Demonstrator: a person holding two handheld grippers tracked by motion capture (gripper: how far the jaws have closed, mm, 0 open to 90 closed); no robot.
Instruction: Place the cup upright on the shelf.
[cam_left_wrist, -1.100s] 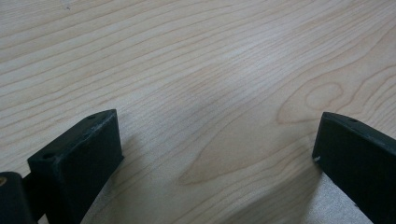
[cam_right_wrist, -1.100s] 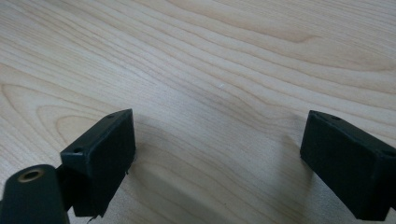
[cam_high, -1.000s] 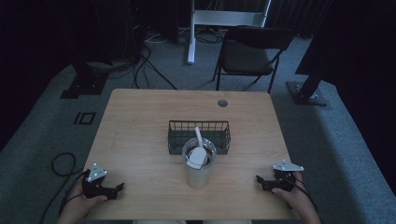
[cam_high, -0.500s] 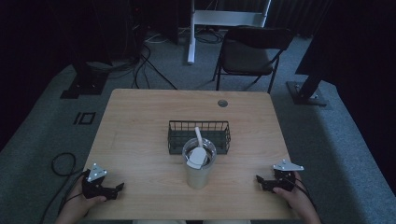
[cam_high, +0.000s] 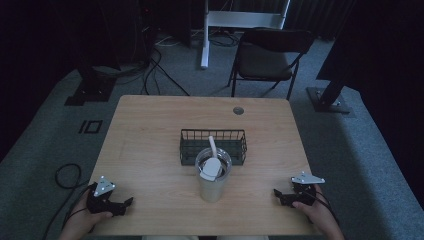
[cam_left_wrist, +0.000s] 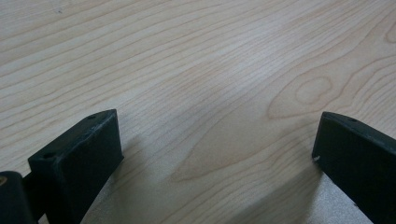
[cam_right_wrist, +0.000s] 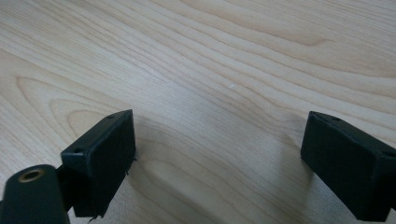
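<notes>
A clear cup (cam_high: 213, 176) with a white spoon-like utensil (cam_high: 212, 161) standing in it sits near the table's front middle. Just behind it is a black wire basket (cam_high: 213, 145). My left gripper (cam_high: 126, 204) rests at the front left corner of the wooden table (cam_high: 150, 130), open, jaws wide apart over bare wood (cam_left_wrist: 210, 140). At the front right, my right gripper (cam_high: 278, 195) lies open too, with only wood grain (cam_right_wrist: 219, 135) between its jaws. Both grippers are well apart from the cup.
A round grommet (cam_high: 238, 110) is set in the table's far edge. Beyond the table stand a dark folding chair (cam_high: 270, 55) and a white stand (cam_high: 235, 22). Cables (cam_high: 65, 175) trail on the grey carpet at left.
</notes>
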